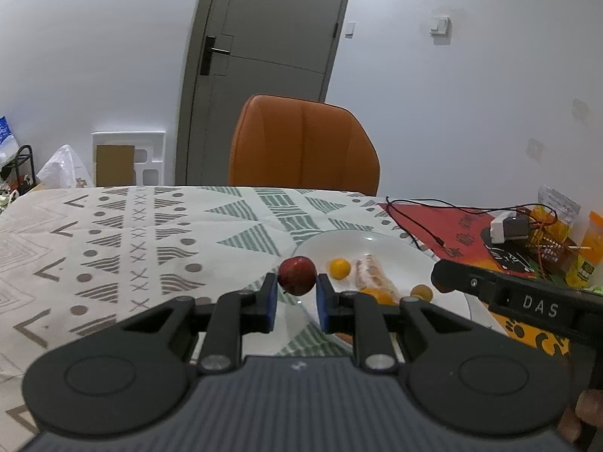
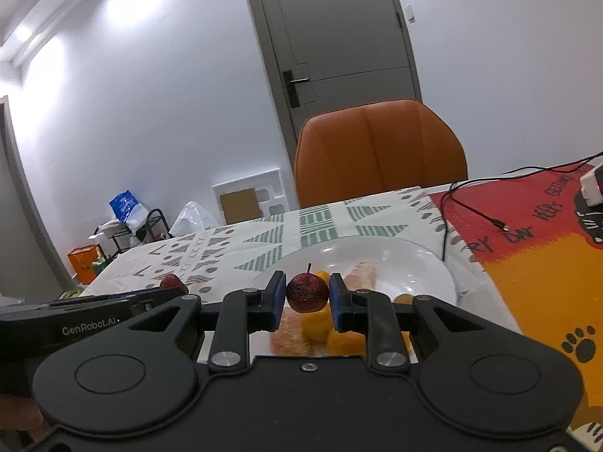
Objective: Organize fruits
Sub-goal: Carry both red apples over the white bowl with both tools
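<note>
- My left gripper (image 1: 296, 289) is clamped on a small round red fruit (image 1: 297, 280), blue pads (image 1: 270, 303) pressing both its sides; no stem shows on it, so I cannot tell which way it points.
- My right gripper (image 2: 307, 294) pinches a dark red round fruit with a thin stem (image 2: 307, 292); stem straight up, so its axis stands upright.
- Both fruits are held above the near edge of the white round plate (image 1: 380, 243).
- In the plate: a small orange round fruit (image 1: 339, 269), a pale oblong bread-like piece (image 1: 371, 277) lying lengthways away from me, more orange fruits partly hidden behind my fingers.
- Plate rests on the patterned white tablecloth (image 1: 132, 233), just beside the red and orange printed mat (image 2: 527, 248).
- Orange leather chair (image 1: 303, 147) behind the table.
</note>
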`<state>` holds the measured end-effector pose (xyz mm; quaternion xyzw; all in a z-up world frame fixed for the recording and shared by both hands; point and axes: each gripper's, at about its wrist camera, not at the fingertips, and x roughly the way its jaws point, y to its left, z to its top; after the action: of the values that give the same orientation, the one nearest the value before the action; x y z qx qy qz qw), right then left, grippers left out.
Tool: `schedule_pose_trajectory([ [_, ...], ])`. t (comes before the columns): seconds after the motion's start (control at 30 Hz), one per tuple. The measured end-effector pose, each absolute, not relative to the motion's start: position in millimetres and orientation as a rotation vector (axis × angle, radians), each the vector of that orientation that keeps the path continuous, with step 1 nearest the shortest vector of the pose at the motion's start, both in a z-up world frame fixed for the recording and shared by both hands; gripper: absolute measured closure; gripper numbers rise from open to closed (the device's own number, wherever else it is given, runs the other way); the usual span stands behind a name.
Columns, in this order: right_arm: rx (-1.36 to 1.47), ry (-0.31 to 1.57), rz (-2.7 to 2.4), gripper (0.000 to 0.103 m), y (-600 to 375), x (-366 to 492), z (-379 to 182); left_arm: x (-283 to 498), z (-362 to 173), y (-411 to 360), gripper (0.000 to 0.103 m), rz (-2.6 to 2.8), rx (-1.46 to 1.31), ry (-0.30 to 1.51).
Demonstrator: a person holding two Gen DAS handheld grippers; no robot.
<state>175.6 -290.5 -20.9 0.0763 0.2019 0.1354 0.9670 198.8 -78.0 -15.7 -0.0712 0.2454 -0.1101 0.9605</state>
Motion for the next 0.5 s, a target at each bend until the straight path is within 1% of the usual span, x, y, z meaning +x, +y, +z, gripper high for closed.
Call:
schedule_pose_trajectory([
  [0.5,0.198,0.428,0.208,0.080,-331.6,200.2,-34.6,226.0,-28.3,-109.7,0.083,-0.255,-0.108,0.542],
])
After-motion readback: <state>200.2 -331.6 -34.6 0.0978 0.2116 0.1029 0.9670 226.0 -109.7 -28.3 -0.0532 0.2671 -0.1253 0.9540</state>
